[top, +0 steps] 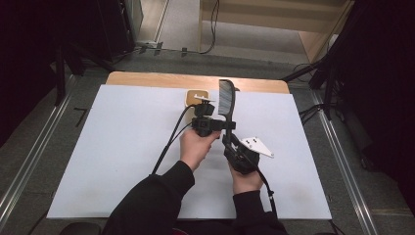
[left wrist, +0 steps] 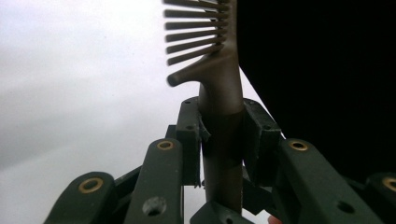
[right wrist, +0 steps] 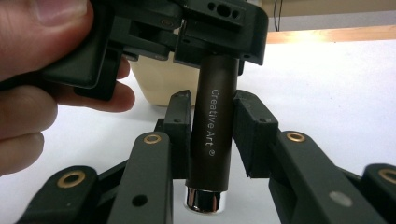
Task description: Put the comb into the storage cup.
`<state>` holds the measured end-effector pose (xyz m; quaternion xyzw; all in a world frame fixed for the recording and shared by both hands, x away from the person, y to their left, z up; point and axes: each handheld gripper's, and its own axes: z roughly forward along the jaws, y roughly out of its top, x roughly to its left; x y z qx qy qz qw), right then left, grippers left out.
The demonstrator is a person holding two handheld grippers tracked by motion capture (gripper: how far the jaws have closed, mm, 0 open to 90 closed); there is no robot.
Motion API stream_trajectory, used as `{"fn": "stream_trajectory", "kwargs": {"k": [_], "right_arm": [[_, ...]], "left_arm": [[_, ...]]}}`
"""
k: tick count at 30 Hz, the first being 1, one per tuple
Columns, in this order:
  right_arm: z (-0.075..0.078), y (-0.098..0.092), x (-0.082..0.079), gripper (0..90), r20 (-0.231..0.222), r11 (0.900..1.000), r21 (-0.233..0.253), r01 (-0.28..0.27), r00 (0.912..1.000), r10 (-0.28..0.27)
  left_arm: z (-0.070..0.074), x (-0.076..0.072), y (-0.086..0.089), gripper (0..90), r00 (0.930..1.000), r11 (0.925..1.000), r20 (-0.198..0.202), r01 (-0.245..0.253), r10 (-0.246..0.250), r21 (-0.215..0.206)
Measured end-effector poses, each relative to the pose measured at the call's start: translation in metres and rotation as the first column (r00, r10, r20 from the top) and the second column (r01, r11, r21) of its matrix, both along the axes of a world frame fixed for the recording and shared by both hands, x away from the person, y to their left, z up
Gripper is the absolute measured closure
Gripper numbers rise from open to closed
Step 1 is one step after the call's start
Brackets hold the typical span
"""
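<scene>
A dark brown comb (top: 226, 98) is held above the white table, teeth end pointing away from the person. My left gripper (top: 225, 125) is shut across its handle from the left, and in the left gripper view the pads clamp the handle (left wrist: 220, 135) just below the teeth. My right gripper (top: 229, 140) holds the same handle lower down. In the right gripper view its jaws press both sides of the handle (right wrist: 214, 116), which is printed "Creative Art" and ends in a chrome cap (right wrist: 204, 200). The left gripper (right wrist: 210, 32) sits just above.
A white sheet (top: 122, 147) covers the wooden table (top: 161, 78). A cream-coloured box (top: 192, 98) stands at the back of the sheet, just behind the left gripper. Dark stands and cables line the floor on both sides.
</scene>
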<state>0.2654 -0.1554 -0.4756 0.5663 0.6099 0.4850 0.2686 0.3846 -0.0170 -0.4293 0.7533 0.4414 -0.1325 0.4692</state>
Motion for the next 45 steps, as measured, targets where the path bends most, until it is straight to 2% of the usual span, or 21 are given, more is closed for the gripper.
{"fn": "stream_trajectory", "kwargs": {"k": [4,7,11,17,22,28,30,35,40,45], "right_arm": [[0.0,0.0,0.0,64.2,0.006,1.0,-0.004,-0.009,0.9999,0.009],[0.001,0.0,0.0,59.8,0.011,0.999,-0.01,-0.031,0.9995,0.031],[-0.001,0.0,0.003,54.3,-0.008,0.998,-0.005,-0.061,0.9981,0.061],[-0.002,0.002,0.004,47.4,-0.02,0.994,-0.02,-0.105,0.9943,0.105],[-0.002,0.003,0.008,43.2,-0.047,0.988,-0.016,-0.151,0.9875,0.15],[-0.003,0.005,0.01,39.0,-0.072,0.981,-0.038,-0.191,0.9796,0.188],[-0.003,0.007,0.011,35.6,-0.071,0.977,-0.055,-0.207,0.9767,0.203],[-0.004,0.009,0.011,29.7,-0.083,0.969,-0.085,-0.231,0.9711,0.224],[-0.006,0.011,0.011,25.0,-0.087,0.963,-0.104,-0.249,0.9666,0.241],[-0.005,0.013,0.011,22.0,-0.096,0.949,-0.146,-0.279,0.9587,0.268]], "left_arm": [[0.001,-0.001,0.0,72.9,0.9999,1.0,0.011,0.002,-0.002,-0.004],[0.002,0.0,0.001,72.9,0.9998,1.0,0.019,-0.006,0.005,0.006],[0.001,0.002,0.003,73.0,0.9995,0.9998,0.028,-0.011,0.011,0.017],[0.001,0.002,0.005,73.0,0.9969,0.9971,0.077,-0.021,0.015,0.073],[0.004,0.004,0.009,73.0,0.9949,0.9947,0.099,-0.028,0.018,0.098],[0.006,0.006,0.016,73.0,0.9927,0.9938,0.118,-0.038,0.026,0.105],[0.008,0.006,0.017,73.0,0.9905,0.9917,0.134,-0.045,0.029,0.12],[0.008,0.007,0.021,73.0,0.989,0.9888,0.146,-0.049,0.028,0.141],[0.01,0.008,0.025,73.0,0.9885,0.9888,0.147,-0.054,0.033,0.139],[0.011,0.009,0.028,73.0,0.9868,0.9883,0.158,-0.056,0.033,0.142]]}}
